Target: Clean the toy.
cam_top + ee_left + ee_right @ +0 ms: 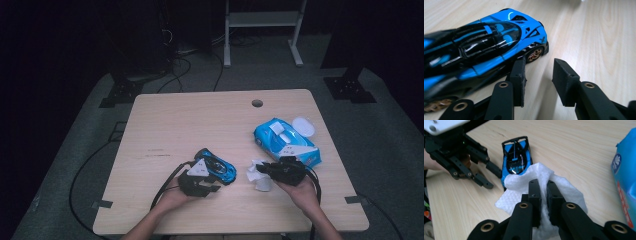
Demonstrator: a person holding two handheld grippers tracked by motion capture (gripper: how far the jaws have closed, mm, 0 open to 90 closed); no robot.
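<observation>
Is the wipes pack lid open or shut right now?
Open: on the wipes pack, the round white lid is flipped back past its far end.

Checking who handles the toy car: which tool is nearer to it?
Left. The left tool sits right beside the toy car, one finger against its side. The right tool, shut on a white wipe, is farther off.

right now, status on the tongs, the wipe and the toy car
Right tongs shut on white wipe. Left tongs open beside blue toy car, nothing between the jaws. Car sits on table. Blue wipes pack off to the right, path clear.
</observation>
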